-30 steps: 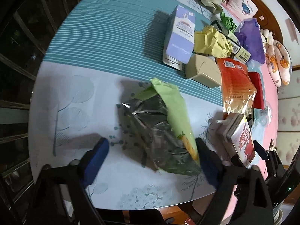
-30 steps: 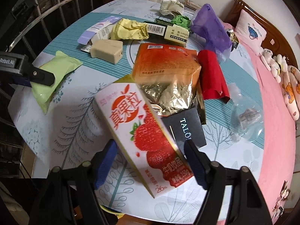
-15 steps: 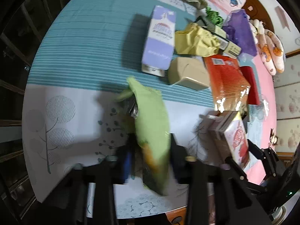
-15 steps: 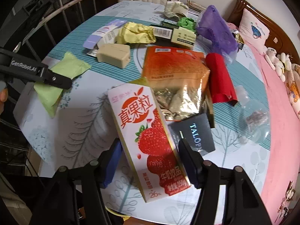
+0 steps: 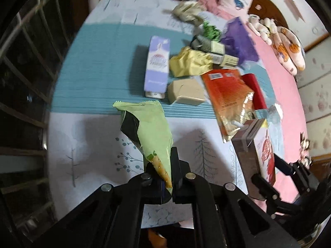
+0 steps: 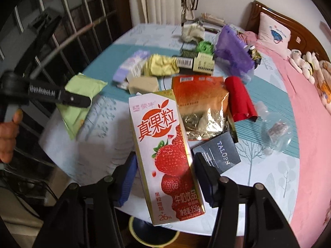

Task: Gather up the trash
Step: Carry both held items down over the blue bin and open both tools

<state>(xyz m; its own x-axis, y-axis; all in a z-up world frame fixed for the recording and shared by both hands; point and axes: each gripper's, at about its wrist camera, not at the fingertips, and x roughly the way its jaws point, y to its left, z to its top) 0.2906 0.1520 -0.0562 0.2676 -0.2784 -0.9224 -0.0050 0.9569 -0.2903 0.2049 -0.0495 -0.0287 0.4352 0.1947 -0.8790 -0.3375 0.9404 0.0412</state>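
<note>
My left gripper [image 5: 165, 175] is shut on a green snack wrapper [image 5: 151, 134] and holds it above the round table [image 5: 93, 62]. It also shows in the right wrist view [image 6: 80, 97], hanging from the left gripper at the table's left side. My right gripper [image 6: 165, 175] is shut on a strawberry milk carton [image 6: 165, 148] and holds it lifted over the table's near edge. The carton shows in the left wrist view [image 5: 262, 150] at the right.
On the table lie a purple carton [image 5: 157, 66], a crumpled yellow wrapper [image 5: 190, 64], a beige box [image 5: 186, 92], an orange foil bag [image 6: 200, 103], a red packet [image 6: 240, 99], a dark box [image 6: 219, 155], a purple bag [image 6: 233, 51] and a clear wrapper [image 6: 277, 130]. A bed [image 6: 306, 103] lies at the right.
My left gripper closed on the green wrapper and lifted it off the table. My right gripper closed on the strawberry carton and raised it.
</note>
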